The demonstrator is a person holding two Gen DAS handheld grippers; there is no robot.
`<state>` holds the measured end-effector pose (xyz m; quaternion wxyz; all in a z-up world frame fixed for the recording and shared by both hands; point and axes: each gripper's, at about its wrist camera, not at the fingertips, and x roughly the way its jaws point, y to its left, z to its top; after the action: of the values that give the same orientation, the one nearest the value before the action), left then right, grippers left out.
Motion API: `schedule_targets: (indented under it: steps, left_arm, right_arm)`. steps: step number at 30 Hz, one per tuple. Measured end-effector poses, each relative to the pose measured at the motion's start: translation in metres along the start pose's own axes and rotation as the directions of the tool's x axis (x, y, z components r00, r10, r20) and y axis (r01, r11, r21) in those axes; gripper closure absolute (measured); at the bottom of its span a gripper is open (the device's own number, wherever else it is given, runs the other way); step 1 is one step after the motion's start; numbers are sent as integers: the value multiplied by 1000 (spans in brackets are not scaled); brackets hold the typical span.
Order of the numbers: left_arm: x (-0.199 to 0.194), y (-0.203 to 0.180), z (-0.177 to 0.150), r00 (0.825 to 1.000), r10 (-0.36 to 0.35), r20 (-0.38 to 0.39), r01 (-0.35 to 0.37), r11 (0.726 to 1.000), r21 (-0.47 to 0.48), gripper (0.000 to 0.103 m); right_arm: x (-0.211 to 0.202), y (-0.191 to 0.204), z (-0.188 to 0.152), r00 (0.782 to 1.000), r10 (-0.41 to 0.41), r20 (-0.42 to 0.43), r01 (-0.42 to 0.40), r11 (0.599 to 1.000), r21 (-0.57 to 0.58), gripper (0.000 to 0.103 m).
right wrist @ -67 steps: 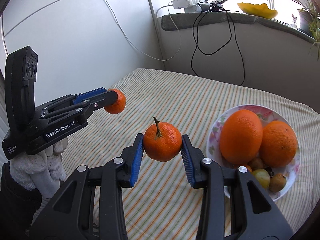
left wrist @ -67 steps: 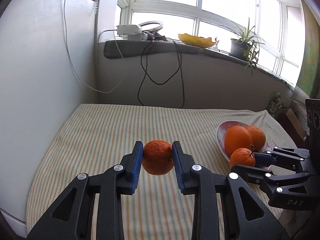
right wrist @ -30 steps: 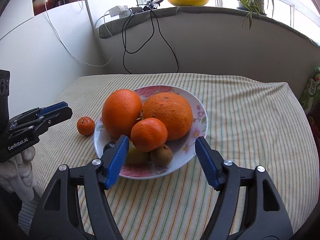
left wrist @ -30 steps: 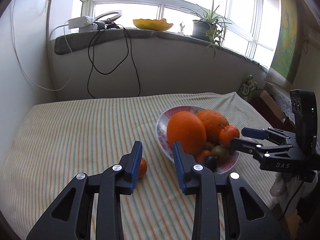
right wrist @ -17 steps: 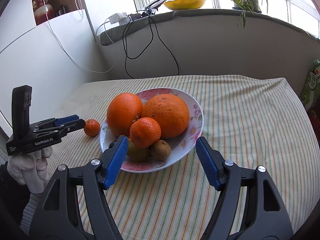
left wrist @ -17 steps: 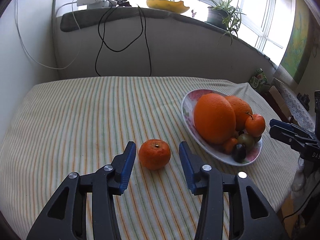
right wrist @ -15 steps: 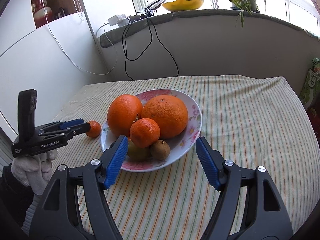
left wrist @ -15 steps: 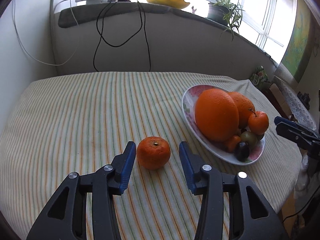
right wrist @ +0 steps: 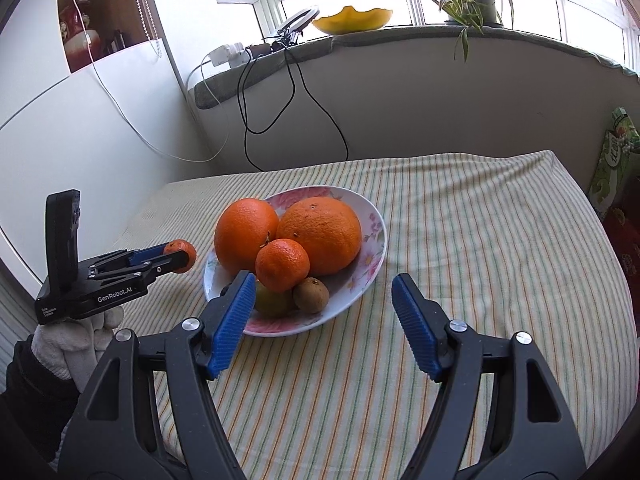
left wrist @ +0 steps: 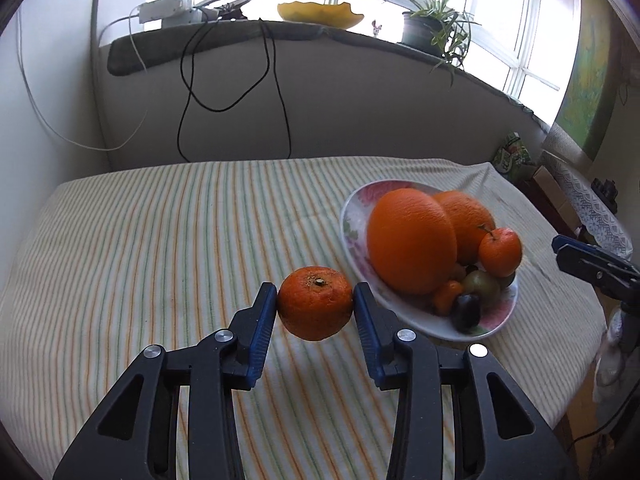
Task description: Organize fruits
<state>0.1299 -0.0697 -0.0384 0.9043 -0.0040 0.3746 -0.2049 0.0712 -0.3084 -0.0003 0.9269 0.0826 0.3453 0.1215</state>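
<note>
Tangerine [left wrist: 315, 303] sits pinched between the blue pads of the left claw [left wrist: 315, 308], whose jaws have just been closing, lifted above the striped bench [left wrist: 160, 248] beside the plate [left wrist: 354, 220] of oranges. Right claw [right wrist: 323, 322] gapes wide, holding nothing, before that plate.

The left gripper [left wrist: 315, 306] has just been closing its jaws, and its blue pads now press on both sides of a small mandarin [left wrist: 315, 303], stem scar up, above the striped tablecloth [left wrist: 160, 240]. To the right stands a flowered plate [left wrist: 496, 316] with two large oranges [left wrist: 412, 242], a stemmed mandarin [left wrist: 500, 252] and smaller dark fruit at its near edge. The right gripper [left wrist: 592, 264] reaches in at the right edge, beside the plate. Far behind, cables [left wrist: 236, 100] hang from the windowsill.
</note>
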Motion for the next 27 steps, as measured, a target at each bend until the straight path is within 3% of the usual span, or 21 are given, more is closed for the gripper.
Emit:
schedule_targets:
  steps: [12, 16, 19, 27]
  left_arm:
    - [-1, -70, 21, 991, -130, 30, 126, 985, 116, 65]
    - [7, -82, 23, 991, -133, 16, 130, 981, 142, 64]
    - [6, -86, 22, 992, -123, 22, 118, 981, 152, 48]
    - [-3, -83, 16, 994, -104, 22, 99, 985, 143, 47]
  right_arm:
    - [-5, -7, -4, 1000, -11, -1, 11, 1000, 12, 30]
    - [-8, -10, -4, 1000, -14, 2, 14, 1000, 17, 30]
    - [-11, -11, -5, 1000, -15, 3, 15, 1000, 17, 30]
    - [-15, -11, -8, 1000, -16, 4, 16, 1000, 26, 30]
